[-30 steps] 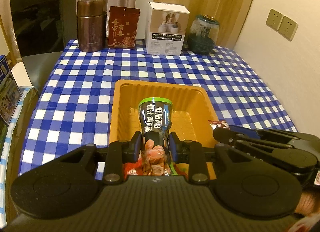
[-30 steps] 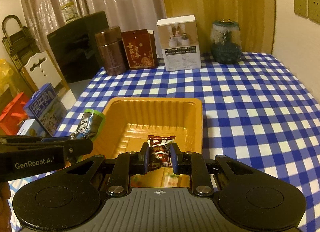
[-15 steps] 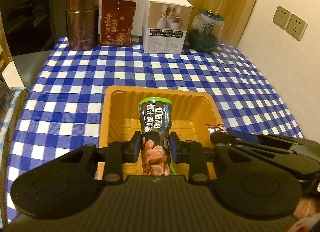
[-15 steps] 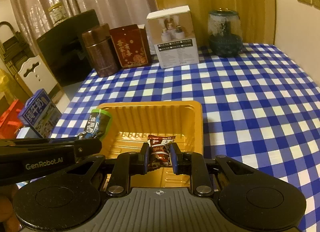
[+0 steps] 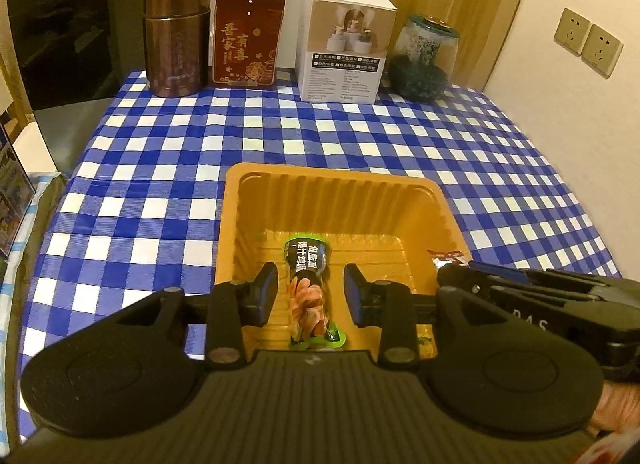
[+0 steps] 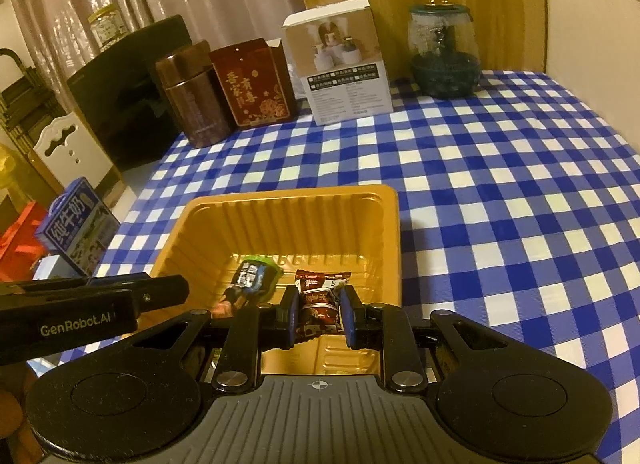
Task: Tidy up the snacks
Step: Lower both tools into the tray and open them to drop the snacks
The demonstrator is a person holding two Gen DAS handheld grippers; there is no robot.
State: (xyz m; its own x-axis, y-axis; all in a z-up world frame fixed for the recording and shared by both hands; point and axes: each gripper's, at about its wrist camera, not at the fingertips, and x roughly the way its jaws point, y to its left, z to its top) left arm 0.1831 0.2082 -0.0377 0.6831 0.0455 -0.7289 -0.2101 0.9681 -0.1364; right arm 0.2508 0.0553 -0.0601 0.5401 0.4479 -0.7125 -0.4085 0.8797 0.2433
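Left claw (image 5: 310,296) over the orange tray (image 5: 336,188) on the checked desk (image 5: 160,152), its jaws just opened and clear of the green-capped snack pack (image 5: 310,288) lying on the tray floor between them; right claw (image 6: 320,314) clamped on a red-brown snack packet (image 6: 320,300) inside the same tray

Snack pouch (image 5: 310,288) (loose) in orange tray (image 5: 332,188)

Both wrist fisheyes sit just behind their own fingers, angled down and forward, close over the ribbed orange plastic tray (image 5: 236,224) (image 6: 394,232). Left view looks from the tray's near-left, right view from its near-right. Shared: tray, blue-and-white checked tablecloth (image 5: 160,152) (image 6: 500,184), back-row white carton (image 5: 344,52) (image 6: 340,64).
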